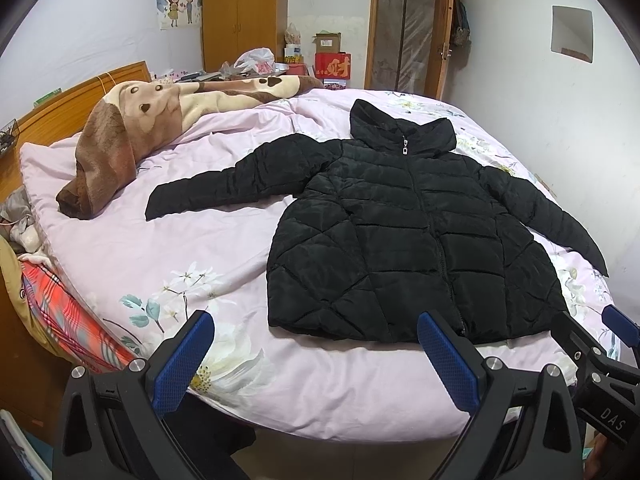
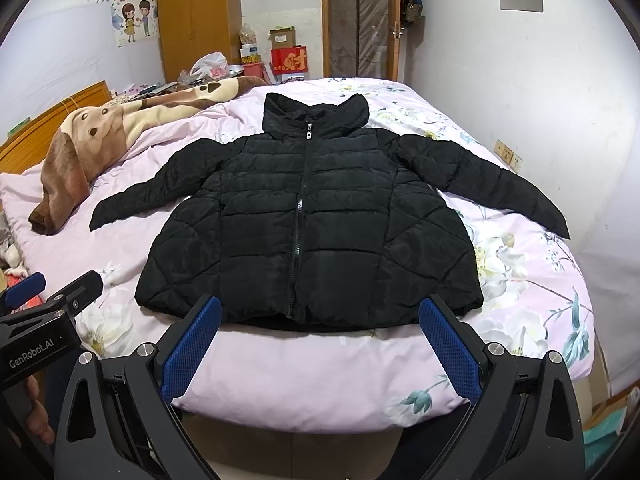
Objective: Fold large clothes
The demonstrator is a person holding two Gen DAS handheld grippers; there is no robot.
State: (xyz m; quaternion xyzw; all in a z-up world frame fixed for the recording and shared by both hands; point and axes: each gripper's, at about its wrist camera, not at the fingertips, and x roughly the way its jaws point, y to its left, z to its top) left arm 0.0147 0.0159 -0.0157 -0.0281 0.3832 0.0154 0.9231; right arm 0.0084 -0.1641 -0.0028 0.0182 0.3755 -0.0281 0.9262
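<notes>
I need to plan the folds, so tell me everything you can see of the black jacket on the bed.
The black puffer jacket is quilted, with a slightly shiny, padded-looking shell. It lies flat, front up, on the pink floral bedcover, hem toward the cameras and hood away from them. The front zipper is closed up to the collar, its silver pull showing. Both sleeves spread outward and slope toward the hem. Only the bedcover touches it; the left gripper and right gripper hang open short of the hem.

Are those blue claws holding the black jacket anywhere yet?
No. The left claw and right claw are both open, short of the jacket. Nothing is held.
</notes>
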